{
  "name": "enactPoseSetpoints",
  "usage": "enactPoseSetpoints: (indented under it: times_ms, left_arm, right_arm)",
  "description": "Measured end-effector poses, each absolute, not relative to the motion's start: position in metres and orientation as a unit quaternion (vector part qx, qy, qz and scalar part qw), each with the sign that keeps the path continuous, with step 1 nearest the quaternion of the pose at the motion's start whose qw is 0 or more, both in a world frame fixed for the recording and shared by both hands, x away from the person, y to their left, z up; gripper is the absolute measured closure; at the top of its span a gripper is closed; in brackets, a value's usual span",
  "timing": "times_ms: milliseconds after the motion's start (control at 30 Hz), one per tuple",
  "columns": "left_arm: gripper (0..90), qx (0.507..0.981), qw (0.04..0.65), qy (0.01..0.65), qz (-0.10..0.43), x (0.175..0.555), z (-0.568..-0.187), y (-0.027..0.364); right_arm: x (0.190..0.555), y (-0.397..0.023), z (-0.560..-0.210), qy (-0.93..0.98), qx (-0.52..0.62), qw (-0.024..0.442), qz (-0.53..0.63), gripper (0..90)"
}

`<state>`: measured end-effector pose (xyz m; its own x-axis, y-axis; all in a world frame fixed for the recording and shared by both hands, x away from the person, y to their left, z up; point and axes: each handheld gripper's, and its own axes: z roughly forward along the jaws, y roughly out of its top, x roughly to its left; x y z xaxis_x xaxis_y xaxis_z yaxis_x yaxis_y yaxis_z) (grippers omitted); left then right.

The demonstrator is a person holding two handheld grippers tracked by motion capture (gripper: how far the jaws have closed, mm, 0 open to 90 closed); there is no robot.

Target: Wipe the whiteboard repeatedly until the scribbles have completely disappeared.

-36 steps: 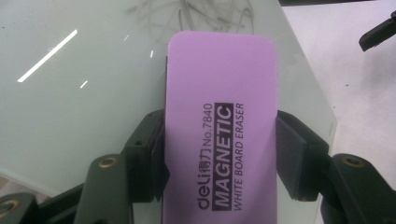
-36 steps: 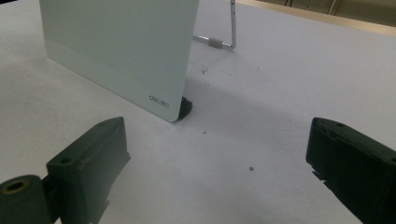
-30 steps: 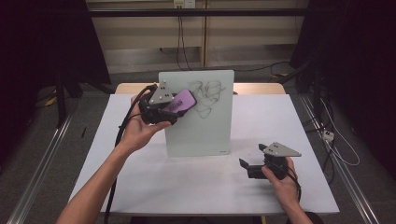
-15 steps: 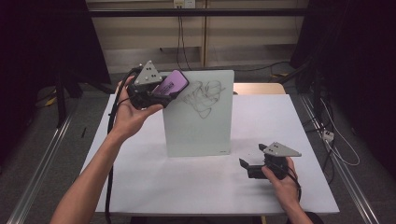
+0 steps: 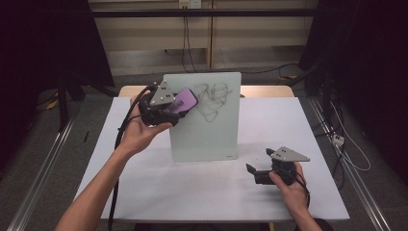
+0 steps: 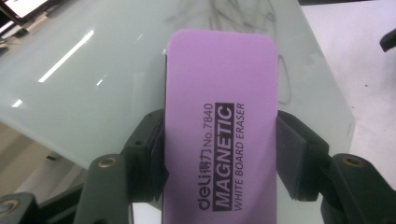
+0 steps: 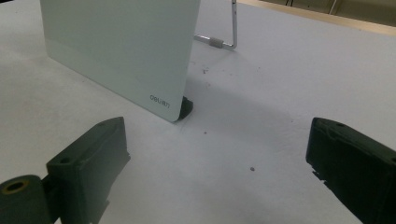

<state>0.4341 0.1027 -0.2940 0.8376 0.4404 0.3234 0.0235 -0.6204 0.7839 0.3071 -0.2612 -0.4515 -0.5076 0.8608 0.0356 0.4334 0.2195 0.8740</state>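
A pale glass whiteboard (image 5: 204, 120) stands upright on a stand in the middle of the table, with black scribbles (image 5: 211, 100) in its upper part. My left gripper (image 5: 179, 107) is shut on a purple magnetic whiteboard eraser (image 5: 183, 102) (image 6: 219, 135) and holds it at the board's upper left, close to the scribbles. In the left gripper view both pads press the eraser's sides. My right gripper (image 5: 251, 169) (image 7: 217, 163) rests on the table at the lower right, open and with nothing in it, facing the board's bottom corner (image 7: 166, 100).
The white table (image 5: 144, 187) has bare room in front of the board and to both sides. A metal stand leg (image 7: 224, 32) props the board from behind. Cables run along the floor beyond the table's right edge (image 5: 337, 139).
The left hand swung the eraser up and left off the board, then back right to the board's upper left. The right gripper stayed put.
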Motion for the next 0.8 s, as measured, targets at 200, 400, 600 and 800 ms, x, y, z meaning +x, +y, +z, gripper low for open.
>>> enactPoseSetpoints:
  times_ms: [200,400,600,800]
  left_arm:
    - [40.9,0.872,0.402,0.126,0.248,0.428,-0.308,0.100]
    - [40.9,0.882,0.390,0.119,0.237,0.422,-0.322,0.097]
    - [40.9,0.887,0.384,0.116,0.230,0.422,-0.324,0.094]
    - [40.9,0.883,0.391,0.114,0.233,0.428,-0.310,0.091]
  right_arm:
    - [0.307,-0.261,-0.452,0.743,0.435,0.236,0.450,5.5]
    - [0.307,-0.262,-0.452,0.744,0.435,0.236,0.450,5.5]
    - [0.307,-0.261,-0.452,0.744,0.434,0.238,0.449,5.5]
    - [0.308,-0.261,-0.452,0.744,0.435,0.237,0.449,5.5]
